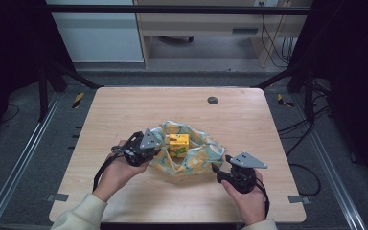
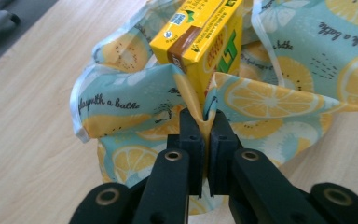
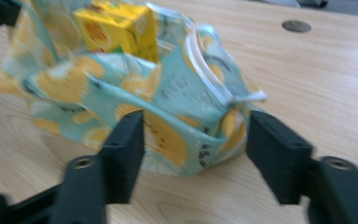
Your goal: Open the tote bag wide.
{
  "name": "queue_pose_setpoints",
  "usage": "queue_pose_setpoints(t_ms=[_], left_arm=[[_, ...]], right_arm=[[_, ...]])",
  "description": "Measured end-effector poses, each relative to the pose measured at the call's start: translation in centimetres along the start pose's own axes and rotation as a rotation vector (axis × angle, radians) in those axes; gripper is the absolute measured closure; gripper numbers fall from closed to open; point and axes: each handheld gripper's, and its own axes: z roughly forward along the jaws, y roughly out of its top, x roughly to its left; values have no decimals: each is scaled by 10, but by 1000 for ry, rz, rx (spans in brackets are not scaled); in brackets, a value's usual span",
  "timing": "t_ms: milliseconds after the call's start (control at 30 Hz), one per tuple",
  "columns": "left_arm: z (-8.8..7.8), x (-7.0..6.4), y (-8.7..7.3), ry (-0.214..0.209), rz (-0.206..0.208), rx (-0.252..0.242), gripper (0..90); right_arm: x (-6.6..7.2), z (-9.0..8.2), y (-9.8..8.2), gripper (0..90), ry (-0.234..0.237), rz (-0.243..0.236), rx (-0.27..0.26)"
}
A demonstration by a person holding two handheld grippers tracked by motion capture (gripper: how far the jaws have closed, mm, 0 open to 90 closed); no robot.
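Yellow carton (image 1: 178,145) upright in lemon-print bag (image 1: 199,160).
Left gripper (image 2: 204,126) pinches the bag's rim at nine o'clock; right gripper (image 3: 193,135) straddles its corner, gaping; table grommet (image 1: 212,100) at twelve.

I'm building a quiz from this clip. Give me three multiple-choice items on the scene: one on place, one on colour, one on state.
1. Where is the carton?
A. inside the fabric bag
B. beside the bag
C. under the table

2. The carton's main colour?
A. red
B. yellow
C. white

3. The left gripper is:
A. wide open
B. off the table
C. pinching the bag's fabric

Answers: 1 A, the bag's fabric rises around it; 2 B, its faces are yellow; 3 C, the jaws press a fold in the left gripper view.
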Motion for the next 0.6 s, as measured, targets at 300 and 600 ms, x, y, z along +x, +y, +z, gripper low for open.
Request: queue_pose_setpoints(t_ms=[300,600], left_arm=[[-23,-14,-26,-36,-25,-49,890],[-21,-24,-61,-75,-68,-64,893]], right_arm=[[3,-2,19,447,-28,-42,-25],[3,5,13,433,-31,-38,-4]])
